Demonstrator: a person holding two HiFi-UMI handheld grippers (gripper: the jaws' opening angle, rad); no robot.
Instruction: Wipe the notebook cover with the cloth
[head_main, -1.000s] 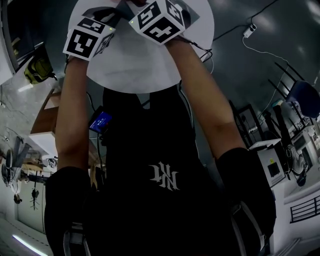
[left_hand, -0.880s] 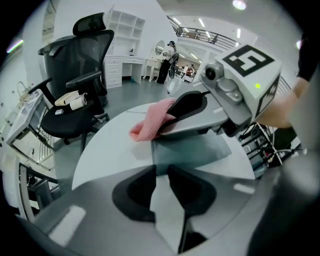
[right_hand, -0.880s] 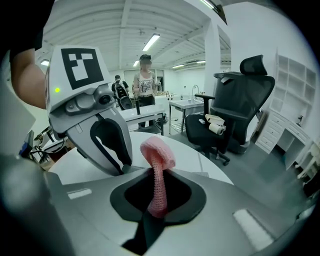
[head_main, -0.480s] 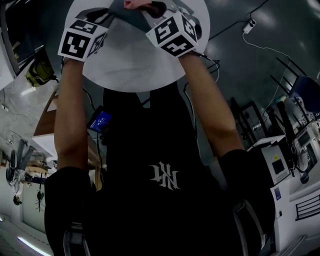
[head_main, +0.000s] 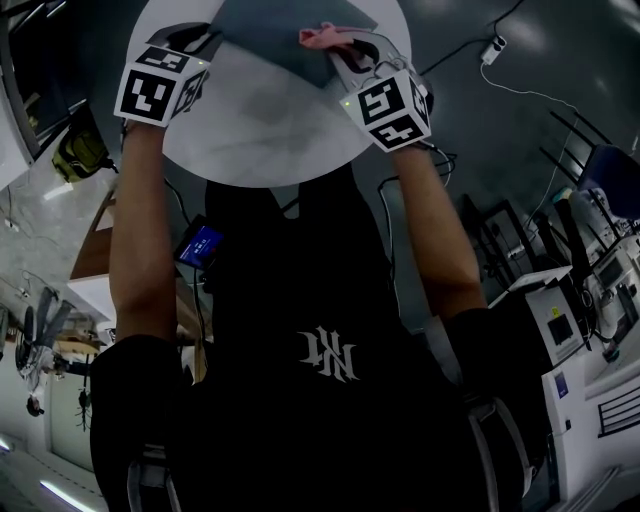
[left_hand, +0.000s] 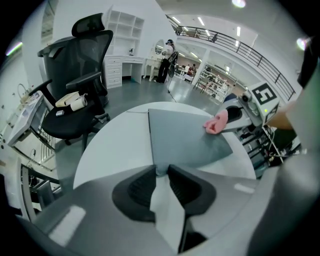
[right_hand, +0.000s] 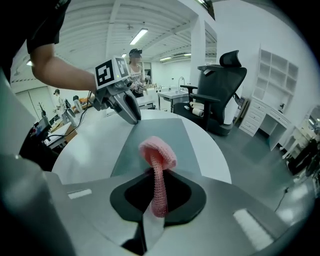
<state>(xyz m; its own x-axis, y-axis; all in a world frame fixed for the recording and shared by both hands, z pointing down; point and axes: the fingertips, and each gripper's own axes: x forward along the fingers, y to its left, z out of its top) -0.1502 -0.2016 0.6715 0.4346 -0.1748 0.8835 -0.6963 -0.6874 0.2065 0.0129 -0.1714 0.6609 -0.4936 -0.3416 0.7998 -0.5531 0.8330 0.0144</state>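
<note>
Gripping cloth (right_hand: 158, 153) at notebook (right_hand: 161, 131) edge

Black office chair (left_hand: 80, 60), white shelving (left_hand: 122, 27), grey floor (left_hand: 135, 95), railed mezzanine (left_hand: 240, 50).

The person is wearing a black short-sleeved T-shirt (head_main: 300, 300) that is showing a white angular emblem (head_main: 331, 355) on the chest, with pale grey straps (head_main: 147, 470) lying beside each sleeve. The grey moulded-plastic left gripper (left_hand: 161, 171) and the matching right gripper (right_hand: 158, 175) are each showing black jaw pads set in a smooth grey shell. Each is carrying a white cube printed with black square markers (head_main: 160, 88), and the right one's cube (head_main: 390, 108) is glowing with a small green light, thin black cables (head_main: 425, 150) hanging beside it.
</note>
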